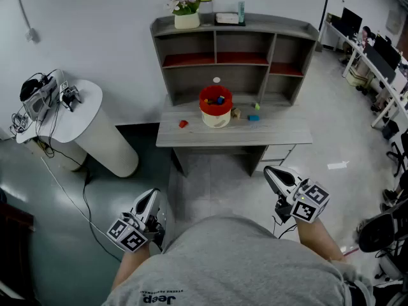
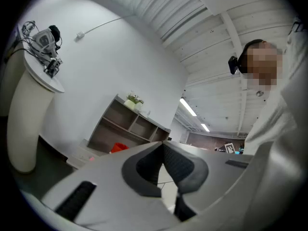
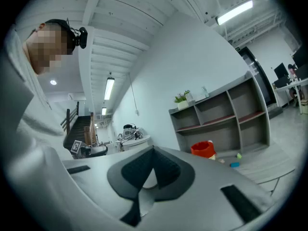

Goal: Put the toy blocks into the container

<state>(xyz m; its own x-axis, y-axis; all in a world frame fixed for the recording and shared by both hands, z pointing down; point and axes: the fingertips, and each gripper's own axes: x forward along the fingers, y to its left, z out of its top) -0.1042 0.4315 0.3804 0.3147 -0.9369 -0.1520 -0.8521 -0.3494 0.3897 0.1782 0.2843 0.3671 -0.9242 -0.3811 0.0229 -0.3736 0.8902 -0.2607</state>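
Head view has the left tongs [image 1: 152,196] and right tongs [image 1: 270,172] pressed together, empty, well short of the desk [image 1: 280,132]. Probably nothing is within reach: toy blocks [image 1: 254,117] lie beside the container [image 1: 205,106].

Bright even indoor light from ceiling tube lamps [image 3: 234,11], soft shadows, fisheye bending, dark rounded corners

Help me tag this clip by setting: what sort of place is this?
Most likely an office or lab workroom: rows of desks with monitors run along one side, a grey shelved desk stands in the middle, and a round white table carries headset gear.
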